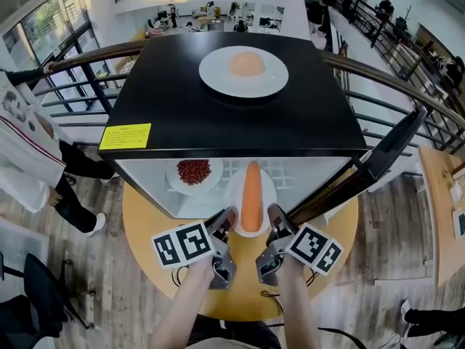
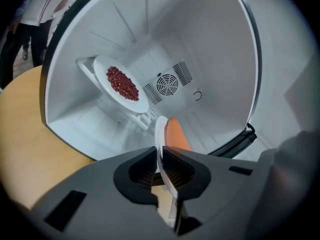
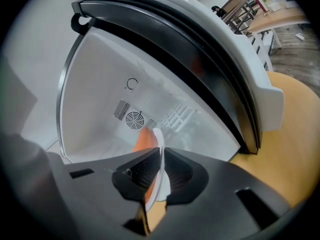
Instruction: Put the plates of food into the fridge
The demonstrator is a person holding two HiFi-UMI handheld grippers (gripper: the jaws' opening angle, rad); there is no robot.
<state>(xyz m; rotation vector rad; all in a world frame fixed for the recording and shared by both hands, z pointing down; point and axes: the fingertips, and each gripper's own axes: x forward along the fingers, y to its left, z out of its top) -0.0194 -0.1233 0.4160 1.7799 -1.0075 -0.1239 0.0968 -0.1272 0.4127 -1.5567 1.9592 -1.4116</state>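
Note:
A white plate (image 1: pixel 238 187) with a long carrot (image 1: pixel 251 195) sits at the mouth of the open fridge (image 1: pixel 152 187). My left gripper (image 1: pixel 227 220) is shut on its near left rim and my right gripper (image 1: pixel 276 220) on its near right rim. The left gripper view shows the plate rim (image 2: pixel 160 129) and the carrot (image 2: pixel 175 134) just past the pinched jaws. From the right gripper view, the rim (image 3: pixel 159 144) is clamped between the pads. Inside the fridge to the left rests a plate of red beans (image 1: pixel 193 173) (image 2: pixel 122 84). Another plate (image 1: pixel 244 71) with orange food stands on the fridge's black top.
The fridge door (image 1: pixel 385 155) (image 3: pixel 210 69) stands swung out to the right. The fridge sits on a round wooden table (image 1: pixel 145 224). A yellow sticker (image 1: pixel 125 136) marks the top's front left corner. A person (image 1: pixel 29 151) stands at the far left by the railing.

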